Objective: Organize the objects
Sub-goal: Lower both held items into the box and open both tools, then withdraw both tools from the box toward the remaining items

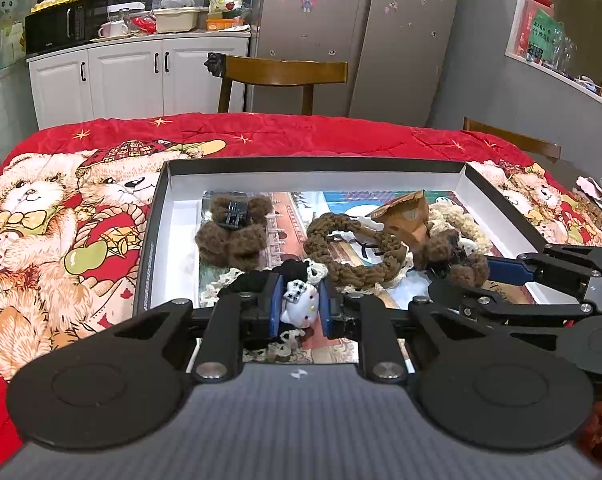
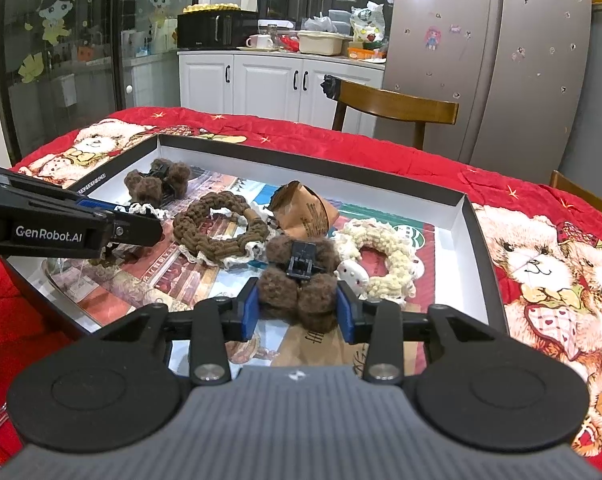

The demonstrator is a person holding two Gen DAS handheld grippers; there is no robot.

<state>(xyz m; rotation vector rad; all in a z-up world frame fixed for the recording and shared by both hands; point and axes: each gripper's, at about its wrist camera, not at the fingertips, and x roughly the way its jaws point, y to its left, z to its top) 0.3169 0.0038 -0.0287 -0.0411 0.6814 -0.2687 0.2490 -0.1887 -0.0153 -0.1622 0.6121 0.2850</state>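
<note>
Left gripper (image 1: 299, 307) clamped on a white cat charm (image 1: 299, 305) at the box's (image 1: 309, 164) near edge. Right gripper (image 2: 297, 309) straddled a brown fuzzy hair clip (image 2: 299, 280), pads (image 2: 249, 307) seemingly just off the fuzz; clip dead ahead, long axis running away from the fingers.

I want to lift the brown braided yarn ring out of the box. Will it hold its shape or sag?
The brown braided yarn ring will probably sag: it looks soft and already lies unevenly. It is likely light, being only yarn with an open middle. It may drag neighbours along, since it rests on lace trim and against the brown paper cone.
</note>
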